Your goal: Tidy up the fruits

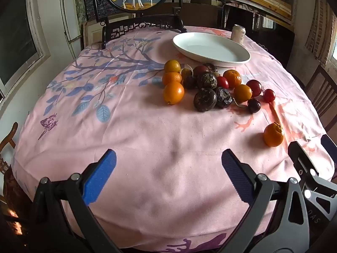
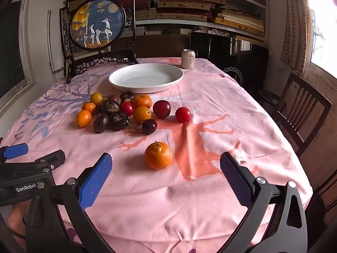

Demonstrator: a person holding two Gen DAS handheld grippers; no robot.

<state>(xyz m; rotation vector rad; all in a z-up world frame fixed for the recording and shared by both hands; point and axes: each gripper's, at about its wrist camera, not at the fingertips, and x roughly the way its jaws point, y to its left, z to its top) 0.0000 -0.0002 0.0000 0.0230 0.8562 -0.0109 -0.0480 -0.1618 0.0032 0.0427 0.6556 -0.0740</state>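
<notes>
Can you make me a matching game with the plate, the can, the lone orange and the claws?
Things:
1. plate
2. can
3. lone orange
4. right claw

States:
A. wide open, holding nothing
B. empty, behind the fruit pile
C. apart from the pile, nearest the claws
D. upright, at the table's far end

Pairs: 1-B, 2-D, 3-C, 4-A
</notes>
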